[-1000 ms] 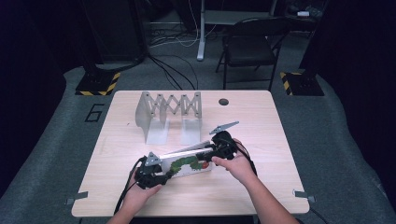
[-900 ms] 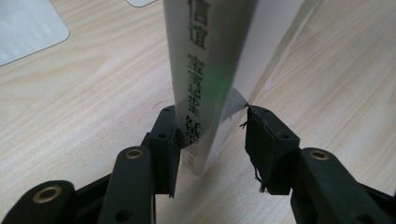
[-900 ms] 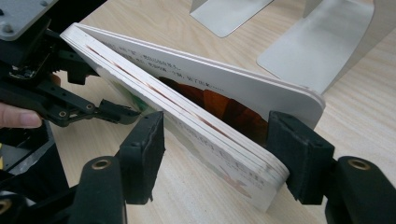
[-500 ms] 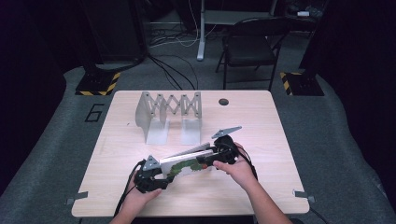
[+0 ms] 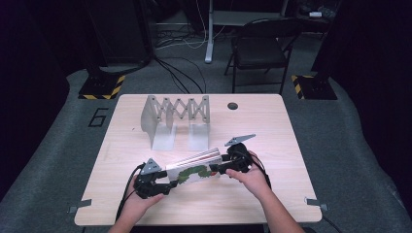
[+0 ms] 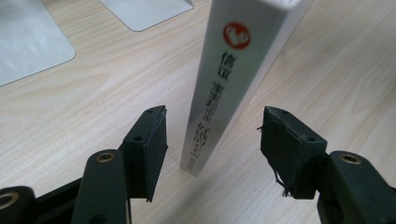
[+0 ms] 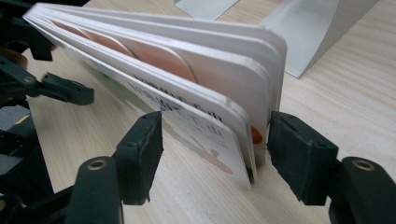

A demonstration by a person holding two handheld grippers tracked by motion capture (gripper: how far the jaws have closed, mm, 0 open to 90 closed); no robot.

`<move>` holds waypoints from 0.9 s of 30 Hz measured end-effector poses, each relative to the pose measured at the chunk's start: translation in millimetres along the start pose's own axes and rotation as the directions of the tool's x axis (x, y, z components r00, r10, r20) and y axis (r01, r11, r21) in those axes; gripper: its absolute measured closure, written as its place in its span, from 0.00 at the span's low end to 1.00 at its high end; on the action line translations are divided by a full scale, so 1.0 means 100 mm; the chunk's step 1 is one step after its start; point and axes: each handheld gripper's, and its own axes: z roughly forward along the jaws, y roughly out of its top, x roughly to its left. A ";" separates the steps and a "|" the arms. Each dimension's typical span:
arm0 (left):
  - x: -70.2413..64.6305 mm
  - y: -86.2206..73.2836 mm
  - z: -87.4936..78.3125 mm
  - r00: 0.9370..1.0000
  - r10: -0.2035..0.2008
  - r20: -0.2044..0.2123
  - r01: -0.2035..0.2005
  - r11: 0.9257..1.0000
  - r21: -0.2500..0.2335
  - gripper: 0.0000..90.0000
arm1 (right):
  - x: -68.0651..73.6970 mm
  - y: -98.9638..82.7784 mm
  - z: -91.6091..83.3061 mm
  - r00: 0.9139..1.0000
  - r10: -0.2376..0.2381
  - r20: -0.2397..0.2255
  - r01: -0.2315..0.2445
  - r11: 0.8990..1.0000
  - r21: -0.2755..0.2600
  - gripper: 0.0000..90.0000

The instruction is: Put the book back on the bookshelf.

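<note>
The white thick-paged board book (image 5: 194,170) is standing on edge on the pale wooden table (image 5: 291,126), between both grippers. The left gripper (image 6: 212,140), having just been opening, is straddling its spine without touching. The right gripper (image 7: 215,144) has just been closing; whether its pads are pressing the pages is unclear. A grey metal accordion bookend rack (image 5: 175,119) is standing well behind, its bases cut off in the gripper views.

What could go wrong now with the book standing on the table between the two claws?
The left claw has just been opening; its pads stand clear of the book's spine, so the book may tip. At the right claw the thick pages fan apart with a gap at one pad, so they could slip.
</note>
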 end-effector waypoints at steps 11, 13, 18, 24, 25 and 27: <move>-0.01 0.16 -0.01 1.000 0.026 0.012 -0.026 0.999 0.028 0.47 | -0.04 -0.08 0.03 1.000 -0.008 0.021 0.008 1.000 0.027 0.47; -0.02 0.20 -0.01 0.999 0.032 0.017 -0.033 0.999 0.035 0.47 | -0.05 -0.10 0.03 1.000 -0.004 0.025 0.003 1.000 0.030 0.47; -0.03 0.27 -0.01 0.999 0.028 0.022 -0.029 0.999 0.028 0.44 | -0.05 -0.11 0.04 1.000 0.001 0.026 -0.001 1.000 0.022 0.48; -0.05 0.37 0.00 0.999 0.041 0.019 -0.041 0.999 0.016 0.40 | -0.05 -0.12 0.04 1.000 0.021 0.023 -0.022 1.000 0.022 0.49; -0.06 0.38 0.01 0.999 0.048 0.021 -0.048 0.999 0.015 0.39 | -0.06 -0.12 0.04 1.000 0.016 0.022 -0.016 1.000 0.020 0.49; -0.08 0.41 0.02 0.998 0.059 0.015 -0.059 0.998 0.013 0.39 | -0.06 -0.12 0.05 1.000 0.018 0.019 -0.018 1.000 0.019 0.49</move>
